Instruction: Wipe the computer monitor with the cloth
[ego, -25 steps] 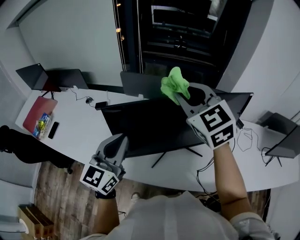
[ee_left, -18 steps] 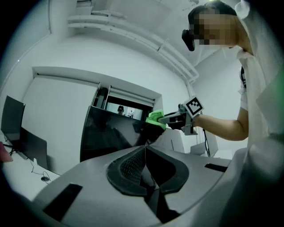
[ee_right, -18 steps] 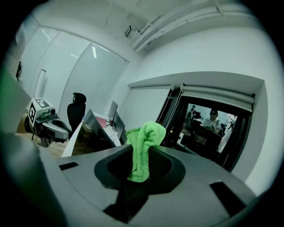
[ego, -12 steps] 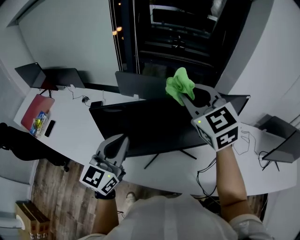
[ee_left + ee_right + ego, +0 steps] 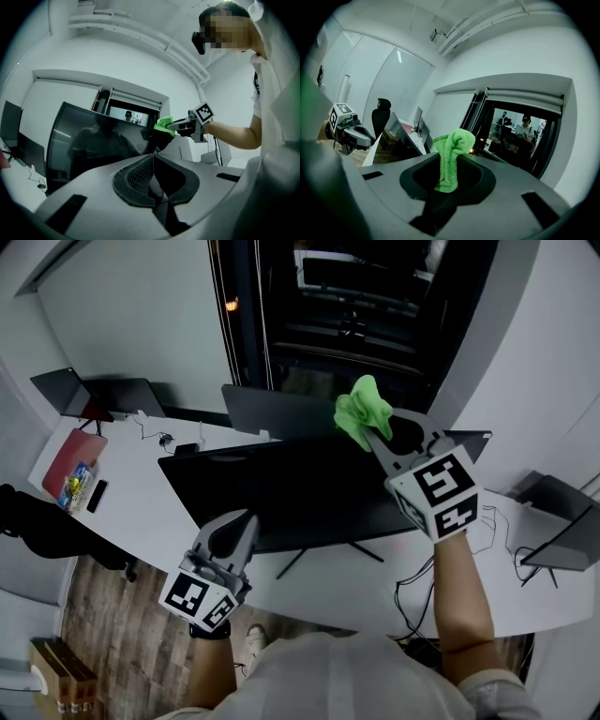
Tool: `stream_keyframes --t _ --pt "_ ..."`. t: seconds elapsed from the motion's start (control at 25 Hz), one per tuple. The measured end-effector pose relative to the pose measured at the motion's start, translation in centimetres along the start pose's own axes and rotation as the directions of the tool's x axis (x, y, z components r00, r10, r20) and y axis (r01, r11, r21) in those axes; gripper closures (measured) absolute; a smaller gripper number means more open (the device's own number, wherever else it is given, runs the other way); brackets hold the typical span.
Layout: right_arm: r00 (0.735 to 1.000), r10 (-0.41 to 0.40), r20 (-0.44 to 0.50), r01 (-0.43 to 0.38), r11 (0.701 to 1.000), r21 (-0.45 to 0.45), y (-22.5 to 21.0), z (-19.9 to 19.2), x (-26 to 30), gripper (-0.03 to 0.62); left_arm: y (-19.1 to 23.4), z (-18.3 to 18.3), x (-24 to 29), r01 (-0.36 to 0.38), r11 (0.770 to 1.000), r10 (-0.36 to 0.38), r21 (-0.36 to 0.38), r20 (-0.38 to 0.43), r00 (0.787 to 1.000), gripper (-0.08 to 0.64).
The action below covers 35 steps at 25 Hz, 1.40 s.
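Observation:
The wide black monitor (image 5: 281, 491) stands on the white desk (image 5: 141, 502). A bright green cloth (image 5: 361, 409) is at its top edge, right of centre, pinched in my right gripper (image 5: 368, 433), which is shut on it. In the right gripper view the cloth (image 5: 451, 154) sticks up from between the jaws. My left gripper (image 5: 242, 519) hovers by the screen's lower edge, shut and holding nothing. The left gripper view shows the dark screen (image 5: 93, 140), the cloth (image 5: 164, 124) and the right gripper (image 5: 187, 125) past my closed left gripper (image 5: 152, 158).
A second monitor (image 5: 272, 409) stands behind the first. Two laptops (image 5: 66, 390), a red folder (image 5: 70, 460) and a phone (image 5: 94, 495) lie at the desk's left end. Cables (image 5: 497, 521) and another laptop (image 5: 562, 531) are on the right. A black chair (image 5: 37, 521) stands at the left.
The right gripper and cloth have shifted slightly right along the monitor's top edge. The monitor's left end has swung further left in view. The left gripper has stayed put.

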State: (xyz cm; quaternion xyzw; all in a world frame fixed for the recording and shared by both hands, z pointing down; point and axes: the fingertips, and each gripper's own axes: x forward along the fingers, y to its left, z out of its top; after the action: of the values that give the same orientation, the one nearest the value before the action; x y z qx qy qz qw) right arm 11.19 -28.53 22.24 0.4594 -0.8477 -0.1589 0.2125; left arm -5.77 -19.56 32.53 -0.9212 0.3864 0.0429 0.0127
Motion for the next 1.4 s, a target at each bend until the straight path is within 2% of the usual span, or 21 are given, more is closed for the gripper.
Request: stream_keyframes --t 0.92,1.4 --pt "0.999 -0.042 -0.003 0.043 0.999 0.03 -7.4 -5.1 -4.6 0.522 -6.3 -0.9 6.2 0.058 0.998 -0.057 0.018 -0.041 0.998 0.543" --pt "0.995 -0.089 -0.046 0.09 0.996 0.016 -10.6 -7.4 -6.7 0.522 -8.3 -1.0 7.5 0.072 0.997 -0.071 0.028 -0.054 0.996 0.543"
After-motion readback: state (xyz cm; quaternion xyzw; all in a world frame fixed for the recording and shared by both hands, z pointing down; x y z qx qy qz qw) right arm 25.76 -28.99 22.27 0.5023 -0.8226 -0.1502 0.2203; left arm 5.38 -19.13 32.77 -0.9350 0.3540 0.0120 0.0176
